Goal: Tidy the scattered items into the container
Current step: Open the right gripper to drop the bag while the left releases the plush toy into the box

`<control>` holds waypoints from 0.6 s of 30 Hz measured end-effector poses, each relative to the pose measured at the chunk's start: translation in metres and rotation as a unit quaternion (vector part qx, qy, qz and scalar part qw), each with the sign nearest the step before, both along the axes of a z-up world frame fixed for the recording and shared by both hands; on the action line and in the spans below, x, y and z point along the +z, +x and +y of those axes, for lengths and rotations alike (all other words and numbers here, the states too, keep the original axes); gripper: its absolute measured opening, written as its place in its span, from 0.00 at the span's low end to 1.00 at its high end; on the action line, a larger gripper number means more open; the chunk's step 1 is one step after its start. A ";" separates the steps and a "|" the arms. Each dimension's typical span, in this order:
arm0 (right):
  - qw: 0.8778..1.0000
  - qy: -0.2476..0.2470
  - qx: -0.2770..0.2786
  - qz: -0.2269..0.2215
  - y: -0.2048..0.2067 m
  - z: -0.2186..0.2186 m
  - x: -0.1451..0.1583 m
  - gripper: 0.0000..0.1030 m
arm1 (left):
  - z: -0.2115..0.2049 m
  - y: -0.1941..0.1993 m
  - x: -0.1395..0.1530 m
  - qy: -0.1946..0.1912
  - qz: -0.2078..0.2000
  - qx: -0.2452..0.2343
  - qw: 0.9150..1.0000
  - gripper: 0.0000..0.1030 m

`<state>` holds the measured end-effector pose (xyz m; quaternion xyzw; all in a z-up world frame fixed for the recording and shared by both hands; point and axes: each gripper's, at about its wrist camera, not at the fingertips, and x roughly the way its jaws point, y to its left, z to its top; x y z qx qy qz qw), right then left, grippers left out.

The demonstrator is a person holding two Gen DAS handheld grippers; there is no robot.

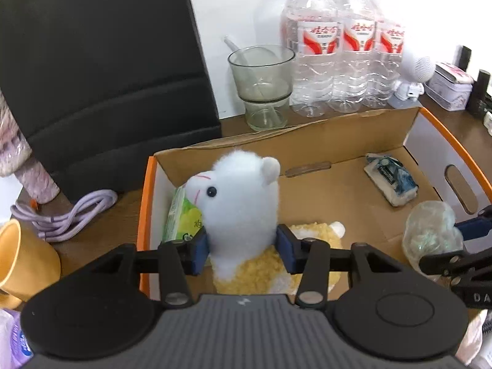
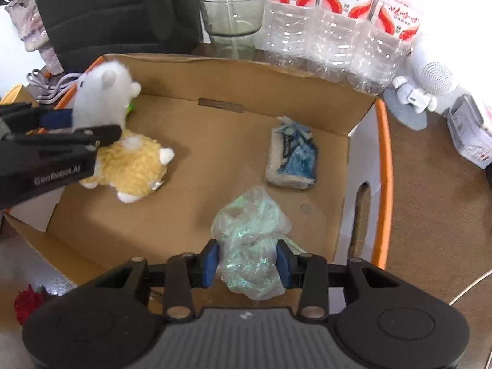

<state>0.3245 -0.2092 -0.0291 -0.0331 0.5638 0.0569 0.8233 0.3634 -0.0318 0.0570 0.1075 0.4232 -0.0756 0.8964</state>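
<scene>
An open cardboard box [image 1: 353, 129] [image 2: 246, 70] with orange edges is the container. My left gripper [image 1: 243, 250] is shut on the neck of a white and yellow plush alpaca [image 1: 236, 190] [image 2: 123, 153] inside the box's left end. A green drink carton [image 1: 181, 215] stands behind the plush. My right gripper [image 2: 247, 263] is shut on a clear plastic bag of pale green bits [image 2: 252, 240] [image 1: 430, 230], held over the box's front right. A blue and white tissue pack [image 1: 390, 181] [image 2: 292, 156] lies on the box floor.
Behind the box stand a glass cup [image 1: 263, 86] and three water bottles [image 1: 341, 46]. A black chair back [image 1: 98, 61], a purple cable [image 1: 67, 212] and a yellow mug [image 1: 21, 261] are to the left. A white robot figure [image 2: 427, 83] and a tin [image 1: 449, 87] are right.
</scene>
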 end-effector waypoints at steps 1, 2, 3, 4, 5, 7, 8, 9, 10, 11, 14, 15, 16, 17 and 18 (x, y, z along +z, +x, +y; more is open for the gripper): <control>1.000 0.002 -0.003 0.003 0.002 -0.001 -0.001 0.37 | 0.003 0.003 0.002 -0.009 0.005 0.004 1.000 0.42; 1.000 0.007 -0.006 0.004 0.003 -0.003 -0.001 0.37 | 0.007 0.005 0.005 -0.021 0.012 0.006 1.000 0.38; 1.000 0.014 -0.006 0.003 0.003 -0.005 0.000 0.37 | 0.011 0.005 0.010 -0.034 0.019 0.005 0.999 0.37; 1.000 0.022 -0.001 0.002 0.001 -0.006 0.003 0.37 | 0.017 0.003 0.016 -0.047 0.028 0.000 0.999 0.36; 1.000 0.027 0.004 0.001 0.000 -0.008 0.006 0.37 | 0.022 0.000 0.021 -0.058 0.039 -0.006 0.998 0.36; 0.999 0.034 0.011 -0.001 -0.003 -0.013 0.014 0.37 | 0.031 -0.009 0.029 -0.066 0.063 -0.011 0.996 0.36; 0.999 0.036 0.010 0.000 -0.003 -0.016 0.017 0.37 | 0.036 -0.014 0.032 -0.072 0.075 -0.015 0.994 0.36; 0.999 0.038 0.008 0.003 -0.003 -0.018 0.019 0.37 | 0.041 -0.017 0.036 -0.085 0.087 -0.017 0.992 0.36; 0.999 0.040 0.009 0.008 -0.003 -0.019 0.022 0.37 | 0.047 -0.020 0.040 -0.097 0.100 -0.016 0.990 0.36; 0.999 0.043 0.010 0.013 -0.002 -0.021 0.023 0.38 | 0.049 -0.022 0.043 -0.102 0.110 -0.021 0.989 0.36; 0.999 0.028 0.023 0.030 -0.001 -0.018 0.019 0.43 | 0.047 -0.022 0.038 -0.072 0.127 -0.032 0.989 0.39; 0.999 0.019 0.024 0.038 0.000 -0.016 0.015 0.45 | 0.044 -0.018 0.029 -0.051 0.131 -0.025 0.990 0.41; 0.999 0.006 0.022 0.043 0.001 -0.013 0.010 0.48 | 0.041 -0.014 0.020 -0.035 0.133 -0.015 0.990 0.43; 0.999 -0.010 0.022 0.047 0.001 -0.010 0.003 0.50 | 0.040 -0.010 0.012 -0.026 0.129 -0.006 0.991 0.46; 0.998 -0.026 0.022 0.048 0.000 -0.007 -0.002 0.55 | 0.039 -0.007 0.006 -0.021 0.124 -0.001 0.992 0.46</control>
